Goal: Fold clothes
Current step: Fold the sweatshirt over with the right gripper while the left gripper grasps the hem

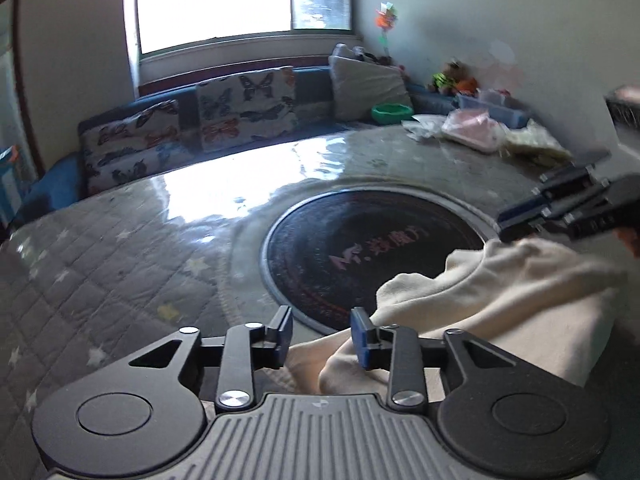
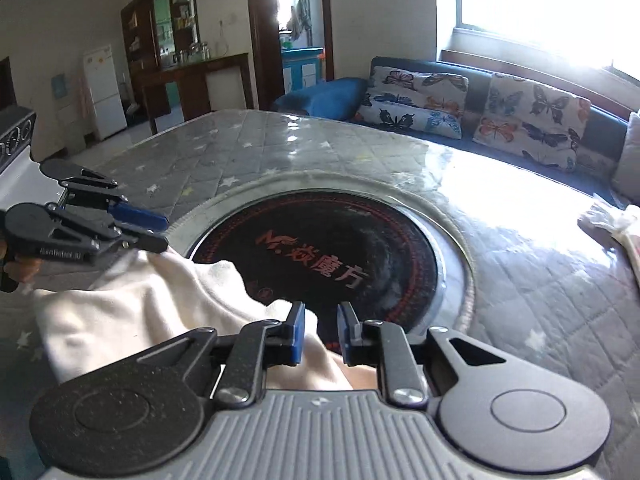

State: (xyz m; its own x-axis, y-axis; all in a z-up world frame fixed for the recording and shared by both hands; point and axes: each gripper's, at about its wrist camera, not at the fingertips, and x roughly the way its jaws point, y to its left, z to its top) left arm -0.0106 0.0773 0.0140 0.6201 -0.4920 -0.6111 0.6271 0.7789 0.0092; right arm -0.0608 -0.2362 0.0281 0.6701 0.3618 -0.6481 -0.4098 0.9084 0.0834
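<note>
Now both grippers stand with jaws apart, the left gripper (image 1: 320, 334) and right gripper (image 2: 320, 330) over the cream garment (image 1: 520, 292) at the table's (image 2: 540, 272) near edge; bare quilted cover stretches beyond.

Cream garment (image 1: 520, 300) cut off at right edge; far clutter (image 1: 480, 120) blurred.

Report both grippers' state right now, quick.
Left gripper: open, pads apart, holding nothing; the cream garment lies just under it.
Right gripper: open, pads apart, nothing gripped, over the garment's edge.
</note>
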